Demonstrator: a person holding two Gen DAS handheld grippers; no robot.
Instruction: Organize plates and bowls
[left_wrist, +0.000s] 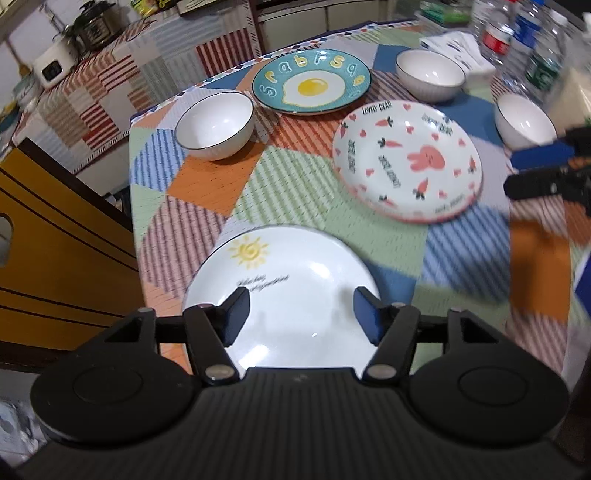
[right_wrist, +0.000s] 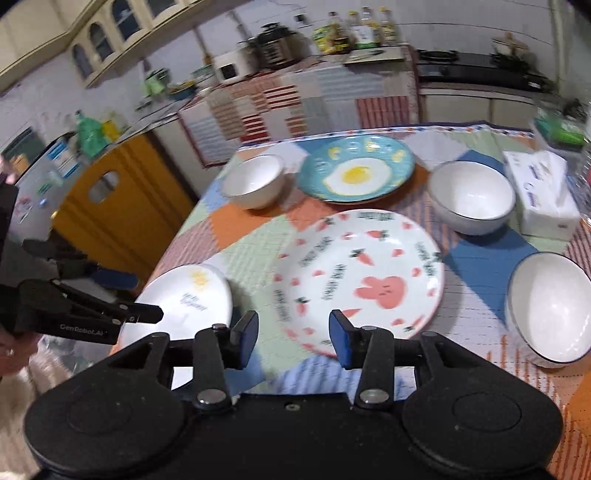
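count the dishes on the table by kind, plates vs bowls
plates: 3 (sun plate, rabbit plate, egg plate)
bowls: 3 (left bowl, far bowl, right bowl)
total: 6

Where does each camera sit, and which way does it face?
Left wrist: on the left claw, facing steeply down over the sun plate; its open fingers show, with the right claw at the right edge.
Right wrist: on the right claw, angled down toward the bunny plate; its open fingers and the left claw show.
Shared: egg plate, three bowls.
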